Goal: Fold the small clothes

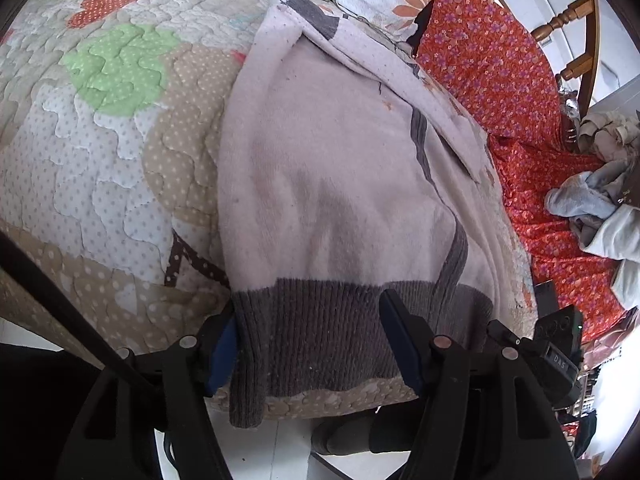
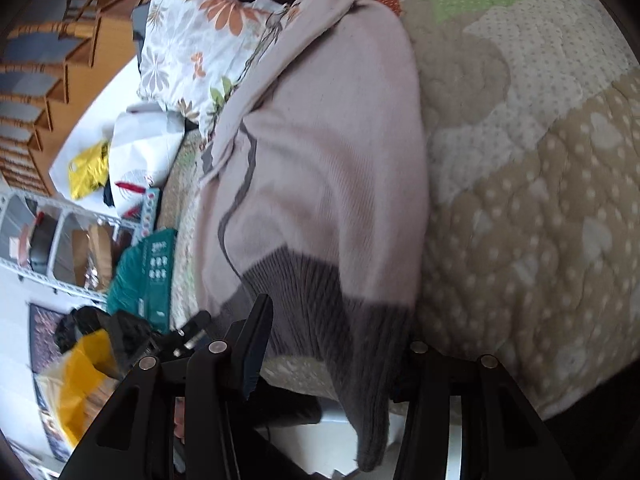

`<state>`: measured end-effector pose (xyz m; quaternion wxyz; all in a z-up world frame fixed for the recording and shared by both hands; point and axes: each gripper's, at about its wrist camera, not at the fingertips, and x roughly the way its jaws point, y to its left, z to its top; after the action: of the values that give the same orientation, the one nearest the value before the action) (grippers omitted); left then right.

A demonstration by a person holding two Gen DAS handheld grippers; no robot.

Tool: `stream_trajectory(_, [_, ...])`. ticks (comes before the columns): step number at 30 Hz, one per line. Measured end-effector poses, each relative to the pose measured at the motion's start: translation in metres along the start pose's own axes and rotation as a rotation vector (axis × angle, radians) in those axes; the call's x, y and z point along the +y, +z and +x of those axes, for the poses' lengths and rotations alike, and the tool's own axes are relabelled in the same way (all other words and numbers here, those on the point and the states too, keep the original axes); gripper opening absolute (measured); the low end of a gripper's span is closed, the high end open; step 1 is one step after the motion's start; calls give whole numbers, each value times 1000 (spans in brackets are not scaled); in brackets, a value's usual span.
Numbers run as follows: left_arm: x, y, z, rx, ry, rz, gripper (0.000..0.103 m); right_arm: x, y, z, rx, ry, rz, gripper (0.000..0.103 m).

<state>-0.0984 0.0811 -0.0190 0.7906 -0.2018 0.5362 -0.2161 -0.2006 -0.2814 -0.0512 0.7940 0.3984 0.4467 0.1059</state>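
quilted bed (image 1: 100, 168) carries the pale pink sweater (image 1: 340, 184), lying flat with its grey ribbed hem (image 1: 320, 336) at the near mattress edge, one corner hanging over. red floral cloth (image 1: 504, 80) lies just beside it. left claw (image 1: 308, 348) spread wide, fingers astride the hem, gripping nothing. right claw (image 2: 336, 360) also spread wide around the hem, nothing clamped.

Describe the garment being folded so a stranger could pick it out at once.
On the patchwork quilt covering the bed, look at the near edge, between the floral pillow and the quilt's green patch. The pale pink sweater lies there, its dark grey ribbed hem hanging over the edge; the neighbouring orange fabric is flower-printed.
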Motion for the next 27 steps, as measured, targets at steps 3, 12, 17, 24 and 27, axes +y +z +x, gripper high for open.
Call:
stream_trajectory(3, [1,3,1,26,67,28,7,2,1,3,-3,-64,-17,18])
stream_trajectory(12, [26,19,-57,-54,69,-40,6,20,-3,-18,28,-44,-76,10])
stream_trajectory(17, [39,-11,-72,-26,65,-54,6,25,-26,-30,85,-25,-89,10])
stream_trajectory(24, [28,-17,-71,-40,82,-36,6,27,-27,-18,126,-49,-121,10])
stream_trajectory(27, [28,-8,-74,-55,85,-35,6,43,-22,-20,119,-58,-182,10])
